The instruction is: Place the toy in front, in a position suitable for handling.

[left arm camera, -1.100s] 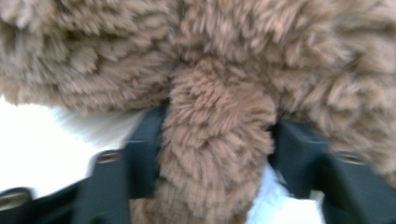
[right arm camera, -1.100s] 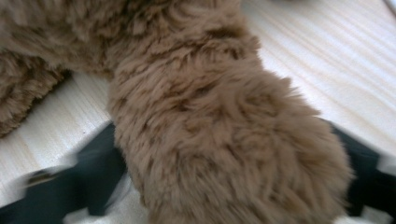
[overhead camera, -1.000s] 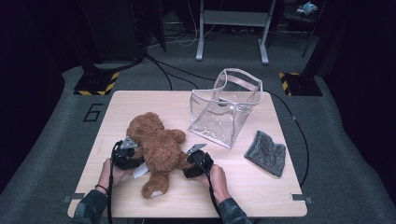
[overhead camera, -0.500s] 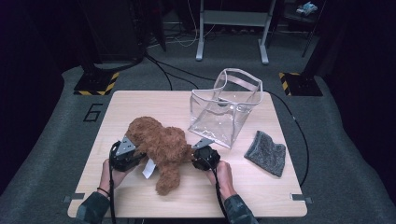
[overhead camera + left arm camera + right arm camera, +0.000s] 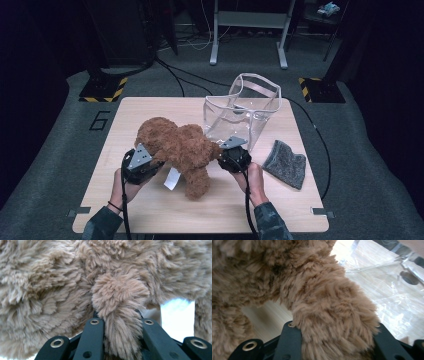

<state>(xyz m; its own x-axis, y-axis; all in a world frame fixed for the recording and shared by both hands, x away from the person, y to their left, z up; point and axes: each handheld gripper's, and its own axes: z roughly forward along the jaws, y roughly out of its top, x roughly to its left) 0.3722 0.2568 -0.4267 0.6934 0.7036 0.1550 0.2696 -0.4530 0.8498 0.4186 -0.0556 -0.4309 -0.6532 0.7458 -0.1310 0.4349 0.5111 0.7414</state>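
A: What is seen at the left of the table (image 5: 100, 170)?

B: The left gripper (image 5: 150, 167) is held in the person's left hand (image 5: 122, 187). Its jaws have just been closing and are clenched on a furry limb of the brown plush bear (image 5: 175, 147); in the left gripper view the limb is seen pinched between the two black jaws.

A: And where is the bear placed?

B: It is carried between the two grippers, over the near middle of the table. A white tag (image 5: 171, 178) is seen hanging under it, and one leg is dangled toward the tabletop.

A: What is found further right?

B: The right gripper (image 5: 222, 156) is held in the right hand (image 5: 255, 180). Its jaws have also just been closing, and another limb of the bear is grasped by them. Behind it a clear plastic bag (image 5: 245, 112) is stood upright and open. Near the table's right edge a grey cloth (image 5: 286, 164) is laid flat, well apart from the bear.
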